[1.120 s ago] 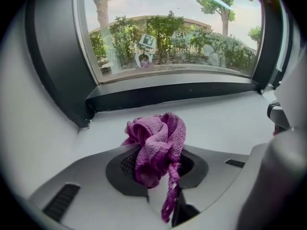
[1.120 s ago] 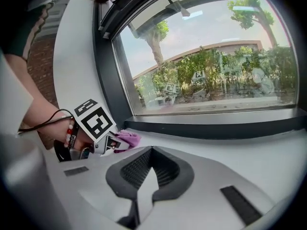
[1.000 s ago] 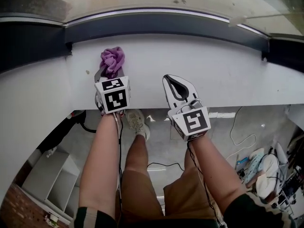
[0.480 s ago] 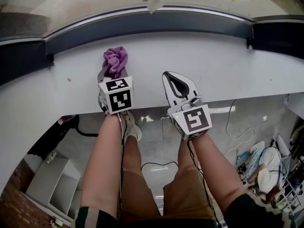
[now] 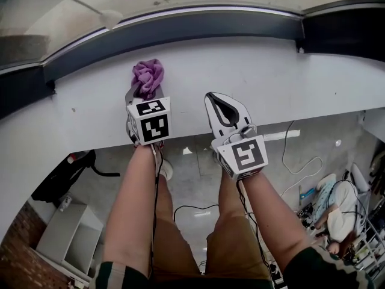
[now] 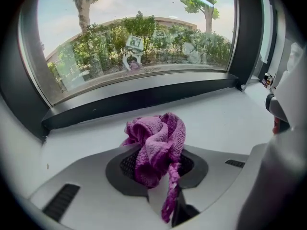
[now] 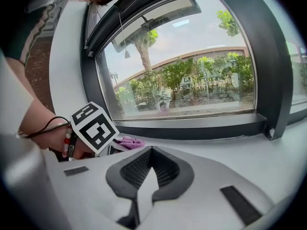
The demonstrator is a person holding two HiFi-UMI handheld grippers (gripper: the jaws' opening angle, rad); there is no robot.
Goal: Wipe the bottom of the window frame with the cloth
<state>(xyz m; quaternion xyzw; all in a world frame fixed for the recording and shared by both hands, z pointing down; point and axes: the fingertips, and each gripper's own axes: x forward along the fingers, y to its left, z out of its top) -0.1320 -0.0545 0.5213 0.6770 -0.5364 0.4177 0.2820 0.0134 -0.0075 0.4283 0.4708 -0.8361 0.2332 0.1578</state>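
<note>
A crumpled purple cloth (image 5: 147, 77) is pinched in my left gripper (image 5: 141, 92), which is shut on it above the white sill (image 5: 271, 83). In the left gripper view the cloth (image 6: 156, 145) bunches up between the jaws, a strip hanging down. The dark bottom of the window frame (image 5: 180, 32) runs along the back of the sill, a short way beyond the cloth; it shows again as the window frame (image 6: 144, 97) in the left gripper view. My right gripper (image 5: 218, 98) hovers over the sill to the right, shut and empty (image 7: 151, 152). The cloth (image 7: 127, 142) peeks out beside the left gripper's marker cube (image 7: 93, 127).
The window glass (image 6: 139, 37) looks onto trees and a building. The sill's front edge (image 5: 192, 138) drops to a floor with cables (image 5: 295, 155), a white shelf unit (image 5: 66, 239) and clutter at the right. The person's legs stand below.
The head view has shifted, so the frame's corner joints slid left in the picture. Both grippers stay about the same over the sill, the cloth still held.
</note>
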